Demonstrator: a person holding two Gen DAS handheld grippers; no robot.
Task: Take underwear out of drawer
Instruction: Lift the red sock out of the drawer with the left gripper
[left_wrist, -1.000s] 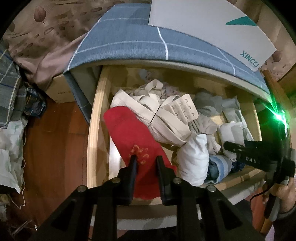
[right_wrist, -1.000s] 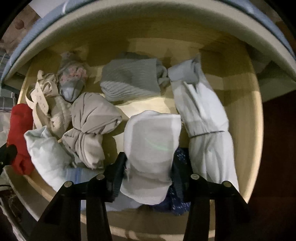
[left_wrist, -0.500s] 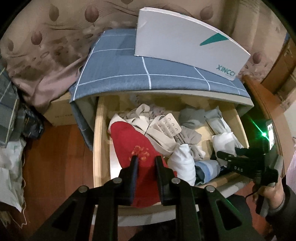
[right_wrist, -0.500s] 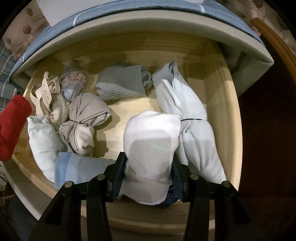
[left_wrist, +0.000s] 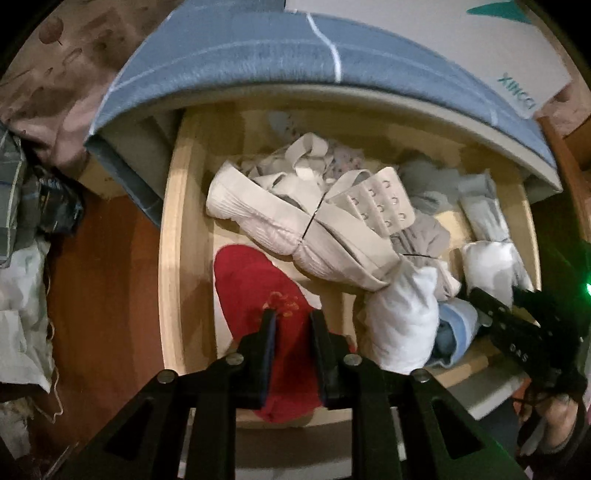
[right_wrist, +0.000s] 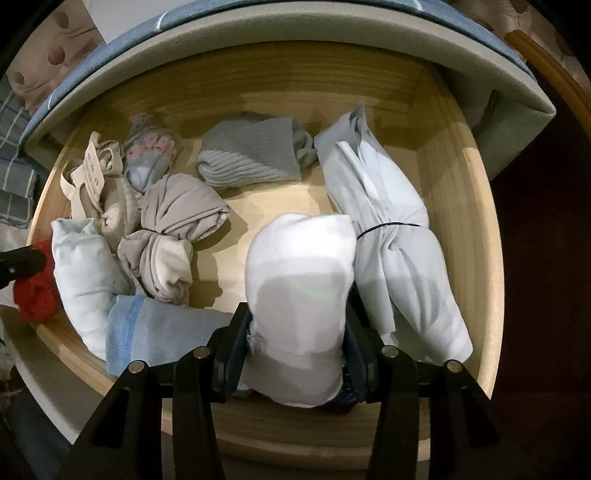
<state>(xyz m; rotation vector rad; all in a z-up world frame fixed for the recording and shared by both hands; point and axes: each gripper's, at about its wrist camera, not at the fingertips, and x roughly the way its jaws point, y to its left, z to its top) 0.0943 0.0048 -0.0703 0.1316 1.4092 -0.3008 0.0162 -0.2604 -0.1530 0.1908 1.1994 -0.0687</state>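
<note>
The wooden drawer (left_wrist: 173, 236) stands open and holds several rolled garments. My left gripper (left_wrist: 291, 321) is shut on the red underwear (left_wrist: 255, 284), held over the drawer's front left corner; the red cloth also shows at the left edge of the right wrist view (right_wrist: 35, 295). My right gripper (right_wrist: 297, 325) is shut on a white rolled underwear (right_wrist: 299, 266) at the drawer's front right. The right gripper also shows in the left wrist view (left_wrist: 509, 325).
In the drawer lie a beige bra bundle (left_wrist: 317, 229), a white roll (left_wrist: 402, 325), a light blue roll (right_wrist: 162, 332), a grey ribbed roll (right_wrist: 251, 155), a taupe bundle (right_wrist: 173, 229) and a long pale bundle (right_wrist: 391, 236). A blue checked cloth (left_wrist: 258, 48) covers the top. Wooden floor (left_wrist: 103, 295) lies left.
The left gripper with the red underwear rose, then came back down and closer over the drawer's front left. The right gripper stays shut on the white roll, lifted slightly.
</note>
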